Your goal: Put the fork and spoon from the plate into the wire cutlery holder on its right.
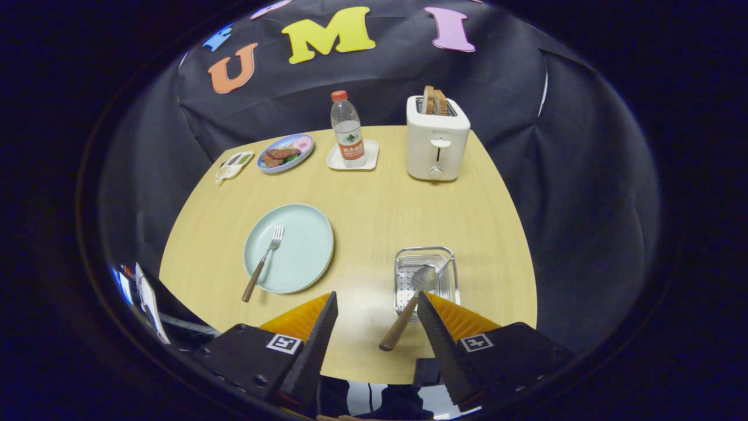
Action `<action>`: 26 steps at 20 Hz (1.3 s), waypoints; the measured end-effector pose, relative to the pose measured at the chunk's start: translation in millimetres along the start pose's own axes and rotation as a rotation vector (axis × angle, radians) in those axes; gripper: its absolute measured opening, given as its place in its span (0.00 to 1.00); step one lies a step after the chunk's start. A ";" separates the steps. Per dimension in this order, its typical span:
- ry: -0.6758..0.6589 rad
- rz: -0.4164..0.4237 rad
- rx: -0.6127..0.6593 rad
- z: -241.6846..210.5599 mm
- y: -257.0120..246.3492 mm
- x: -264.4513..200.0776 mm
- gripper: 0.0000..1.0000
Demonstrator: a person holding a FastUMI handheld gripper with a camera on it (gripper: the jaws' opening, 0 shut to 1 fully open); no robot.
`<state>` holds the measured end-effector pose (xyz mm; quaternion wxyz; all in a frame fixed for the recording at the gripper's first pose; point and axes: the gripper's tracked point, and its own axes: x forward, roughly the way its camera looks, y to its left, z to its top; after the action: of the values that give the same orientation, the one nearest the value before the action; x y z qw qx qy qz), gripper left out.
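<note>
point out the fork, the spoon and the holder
fork (264,259): gripper view, mid handle, over the plate's rim
spoon (423,278): gripper view, bowl, inside the holder
holder (425,250): gripper view, far rim

Two-finger gripper (377,307): long wedge-shaped fingers (315,345) with finely ribbed inner faces, tapering to points. Black housing blocks behind each, screw heads visible on the left one. One square black-and-white printed marker (284,344) on each block. Ridged side panels along the fingers' outer flanks.

Spoon (409,304) handle partly behind finger (435,333)
</note>
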<state>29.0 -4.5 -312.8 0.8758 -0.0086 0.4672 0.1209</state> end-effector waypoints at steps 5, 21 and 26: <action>-0.004 0.025 -0.006 -1.7 41.4 16.2 0.91; 0.047 0.037 0.030 -25.4 186.2 100.1 0.97; 0.033 0.004 0.089 -26.0 208.4 127.0 0.97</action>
<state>29.8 220.3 -411.2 0.8672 0.0295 0.4866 0.1015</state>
